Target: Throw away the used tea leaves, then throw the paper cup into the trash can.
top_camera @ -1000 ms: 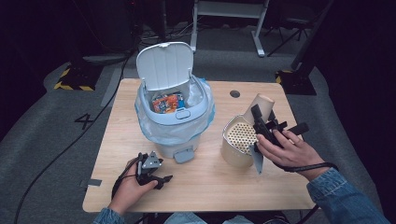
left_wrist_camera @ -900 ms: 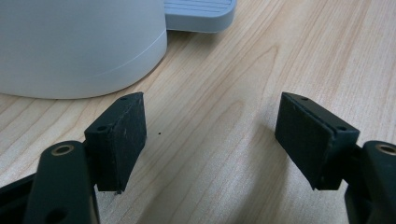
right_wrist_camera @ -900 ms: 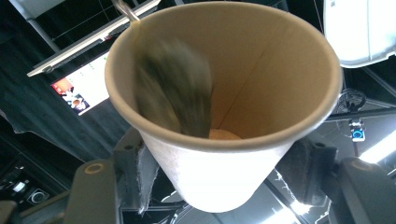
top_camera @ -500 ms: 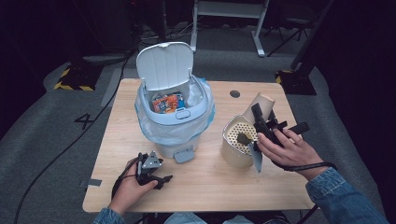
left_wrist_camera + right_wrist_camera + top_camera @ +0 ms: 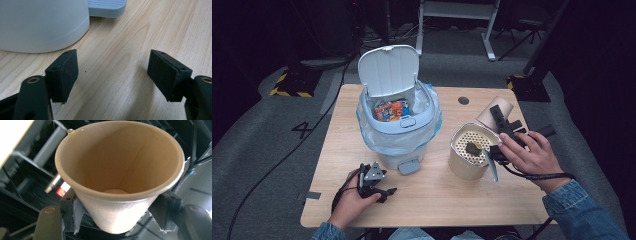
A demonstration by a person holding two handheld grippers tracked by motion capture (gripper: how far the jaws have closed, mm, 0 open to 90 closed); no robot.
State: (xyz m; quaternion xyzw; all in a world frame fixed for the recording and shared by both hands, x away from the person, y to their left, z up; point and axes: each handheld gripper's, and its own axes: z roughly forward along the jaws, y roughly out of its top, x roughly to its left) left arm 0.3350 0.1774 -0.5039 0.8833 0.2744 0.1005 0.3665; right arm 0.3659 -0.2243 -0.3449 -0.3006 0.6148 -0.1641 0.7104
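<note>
1. Rising a little since the earlier frame, the right hand-held gripper (image 5: 501, 131) is now carrying the paper cup (image 5: 493, 111) slightly higher above the counter (image 5: 442, 195), and a dark lump (image 5: 472, 148) is now lying on the perforated insert of the cream pot (image 5: 467, 156), where nothing dark was lying a second ago.
2. Its jaws are pressing on the cup's lower wall from both sides, as the right gripper view is showing around the paper cup (image 5: 120, 180); the cup is tilting, its open mouth facing that camera.
3. In the high view the cup is hanging just beyond the cream pot, at the counter's right side.
4. The left hand-held gripper (image 5: 373, 181) is resting near the counter's front edge, holding nothing; its jaws are standing wide apart over bare wood, with the left hand-held gripper (image 5: 112, 75) pointing toward the bin's base.
5. The white pedal bin (image 5: 398, 131) is standing mid-counter with its lid up, a bag lining it and colourful wrappers (image 5: 389, 110) lying inside.
</note>
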